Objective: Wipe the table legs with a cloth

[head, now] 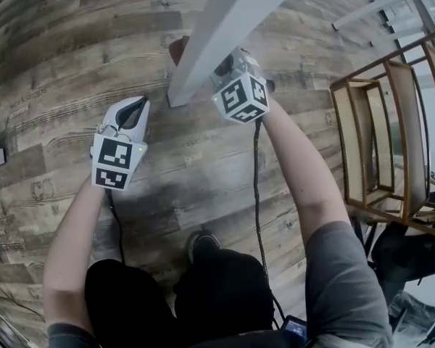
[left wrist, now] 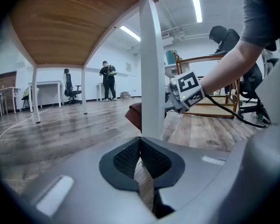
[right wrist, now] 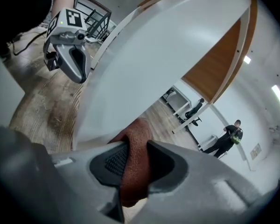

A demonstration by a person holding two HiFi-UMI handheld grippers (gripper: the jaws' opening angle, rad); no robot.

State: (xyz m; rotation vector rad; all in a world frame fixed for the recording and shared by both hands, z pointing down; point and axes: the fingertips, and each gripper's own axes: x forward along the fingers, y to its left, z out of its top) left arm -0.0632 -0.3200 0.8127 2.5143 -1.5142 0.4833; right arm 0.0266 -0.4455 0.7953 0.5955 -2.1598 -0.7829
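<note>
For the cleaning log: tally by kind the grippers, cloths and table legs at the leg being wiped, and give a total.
Grippers: 2 (left gripper, right gripper)
Cloths: 1 (red-brown cloth, held in the right gripper's fingers)
Table legs: 1 (white table leg)
Total: 4

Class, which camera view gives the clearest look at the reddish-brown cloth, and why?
The right gripper view: the cloth sits close-up, clamped in the right gripper against the white table leg. The left gripper view shows only an edge behind the leg; the head view, a sliver beside it.
</note>
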